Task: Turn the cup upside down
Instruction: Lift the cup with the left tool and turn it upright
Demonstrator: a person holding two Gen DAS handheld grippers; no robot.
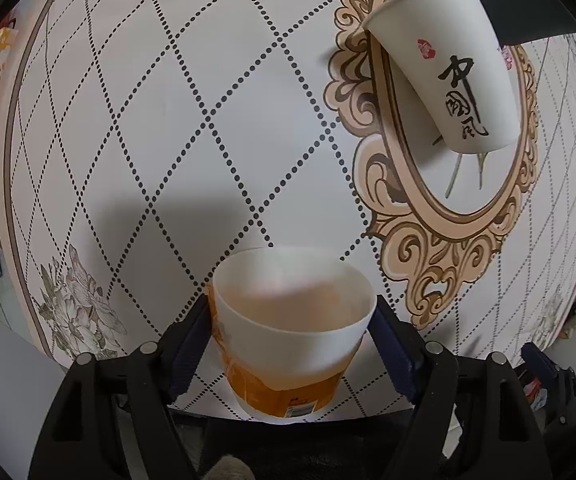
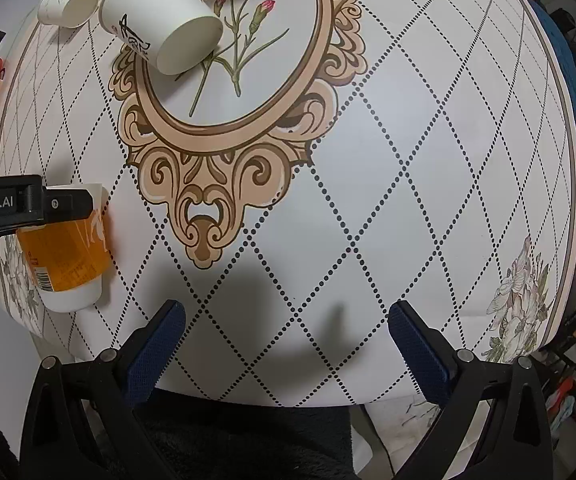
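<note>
An orange and white paper cup (image 1: 288, 332) stands upright, mouth up, between the fingers of my left gripper (image 1: 292, 344), which is shut on it near the rim. In the right wrist view the same cup (image 2: 69, 256) stands at the table's left edge with the left gripper (image 2: 27, 204) clamped on its top. My right gripper (image 2: 285, 340) is open and empty above the table's near edge.
A white paper cup with black calligraphy (image 1: 448, 68) lies on its side on the oval flower medallion (image 2: 255, 120); it also shows in the right wrist view (image 2: 159, 24). A smaller white cup (image 2: 67, 4) lies beyond it. The round table (image 2: 428, 184) has a diamond-dotted cloth.
</note>
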